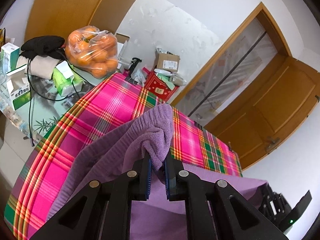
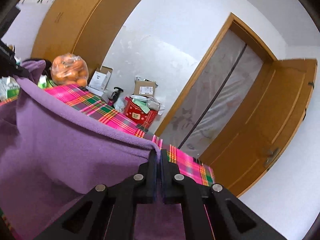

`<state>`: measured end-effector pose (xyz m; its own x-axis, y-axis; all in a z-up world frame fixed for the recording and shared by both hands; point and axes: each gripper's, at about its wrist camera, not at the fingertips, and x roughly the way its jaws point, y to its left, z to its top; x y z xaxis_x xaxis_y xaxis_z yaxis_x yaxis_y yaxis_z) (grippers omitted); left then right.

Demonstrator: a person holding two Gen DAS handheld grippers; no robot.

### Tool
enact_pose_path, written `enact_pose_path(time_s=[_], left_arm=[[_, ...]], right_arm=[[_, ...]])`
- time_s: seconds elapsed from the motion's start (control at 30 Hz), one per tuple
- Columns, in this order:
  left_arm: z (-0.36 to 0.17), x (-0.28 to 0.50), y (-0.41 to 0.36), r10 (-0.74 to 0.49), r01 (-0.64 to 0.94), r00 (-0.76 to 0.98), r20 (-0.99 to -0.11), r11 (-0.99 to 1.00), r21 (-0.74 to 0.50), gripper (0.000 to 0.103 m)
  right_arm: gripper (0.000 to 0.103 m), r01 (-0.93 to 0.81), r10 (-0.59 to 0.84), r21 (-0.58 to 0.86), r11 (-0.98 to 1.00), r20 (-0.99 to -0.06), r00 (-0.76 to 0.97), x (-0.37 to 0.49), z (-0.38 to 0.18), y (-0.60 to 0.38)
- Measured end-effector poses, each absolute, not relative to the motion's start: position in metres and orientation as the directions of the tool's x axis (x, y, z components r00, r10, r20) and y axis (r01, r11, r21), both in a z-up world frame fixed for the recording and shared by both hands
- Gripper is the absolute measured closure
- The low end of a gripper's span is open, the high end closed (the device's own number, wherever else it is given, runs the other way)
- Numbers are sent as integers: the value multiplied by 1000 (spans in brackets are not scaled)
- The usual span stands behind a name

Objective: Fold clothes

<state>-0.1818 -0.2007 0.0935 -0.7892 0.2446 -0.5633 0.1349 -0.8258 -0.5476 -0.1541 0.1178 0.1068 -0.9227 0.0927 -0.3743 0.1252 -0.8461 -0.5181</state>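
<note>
Here we see left gripper (image 1: 158, 160) pinching bunched corner of purple garment (image 1: 112, 150), jaws closed on thick fold; right gripper (image 2: 158, 154) clamped tight on garment's other corner, edge stretched taut between our two tools; garment lifted above pink plaid cloth (image 1: 112, 104) covering table, lower part draping toward us; behind, bag of oranges (image 1: 93, 51), green boxes (image 1: 67, 80), cardboard box (image 1: 167, 62) atop red tin (image 1: 160, 88); wooden door (image 1: 276, 108) open at right
</note>
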Motion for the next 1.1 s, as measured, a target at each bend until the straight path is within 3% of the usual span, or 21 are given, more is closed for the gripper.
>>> enact_pose_path(time_s=[0.53, 0.83, 0.97, 1.1], left_arm=[[70, -247, -192, 181, 207, -740, -648, -855, -475, 92], [41, -267, -188, 172, 242, -673, -719, -868, -434, 92], [35, -266, -186, 184, 247, -646, -741, -868, -430, 83], [41, -255, -183, 186, 227, -647, -739, -879, -419, 82]], right_arm=[[100, 95, 182, -630, -771, -360, -915, -248, 68, 99], [100, 175, 181, -554, -814, -528, -830, -272, 30, 105], [100, 199, 164, -489, -849, -602, -781, -273, 26, 114], [97, 221, 111, -420, -880, -635, -764, -259, 41, 129]])
